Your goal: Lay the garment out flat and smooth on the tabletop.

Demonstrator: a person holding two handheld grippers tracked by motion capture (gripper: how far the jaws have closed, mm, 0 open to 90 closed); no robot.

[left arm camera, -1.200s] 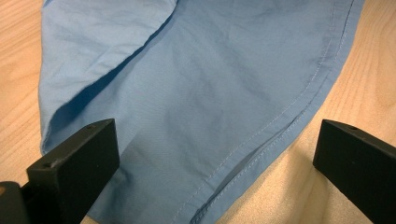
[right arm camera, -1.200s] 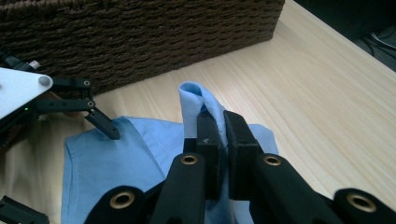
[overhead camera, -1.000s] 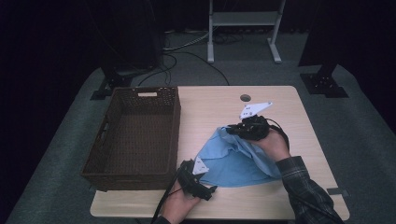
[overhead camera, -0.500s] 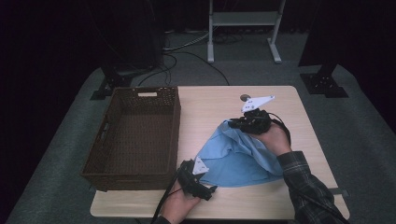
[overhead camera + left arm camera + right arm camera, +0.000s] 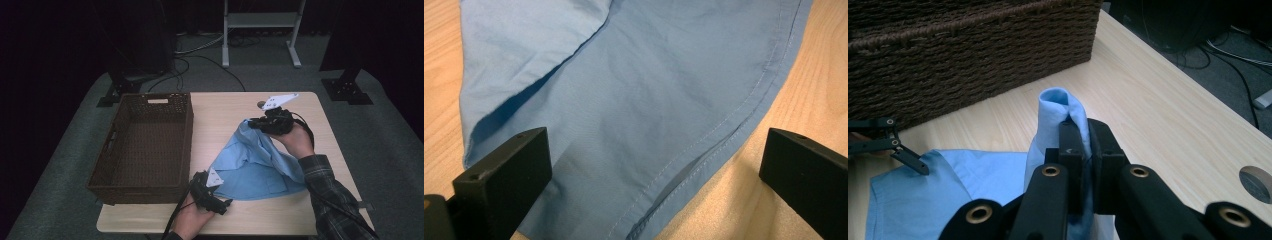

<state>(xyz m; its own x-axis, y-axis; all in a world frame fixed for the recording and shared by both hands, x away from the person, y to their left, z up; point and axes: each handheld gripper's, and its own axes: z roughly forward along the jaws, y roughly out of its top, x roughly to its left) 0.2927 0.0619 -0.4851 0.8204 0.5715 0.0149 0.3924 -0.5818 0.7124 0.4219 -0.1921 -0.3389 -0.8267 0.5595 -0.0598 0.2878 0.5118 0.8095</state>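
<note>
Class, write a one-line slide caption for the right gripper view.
Right gripper shut on a raised fold of the blue shirt, with the brown wicker basket behind it on the wooden table.

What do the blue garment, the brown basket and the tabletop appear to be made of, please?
Blue garment: thin woven cloth, probably cotton, matte; it creases softly and has a stitched hem. Brown basket: woven fibre, wicker or twisted cord, judging by its braided walls. Tabletop: pale wood or wood-look laminate, smooth, with visible grain lines.
</note>
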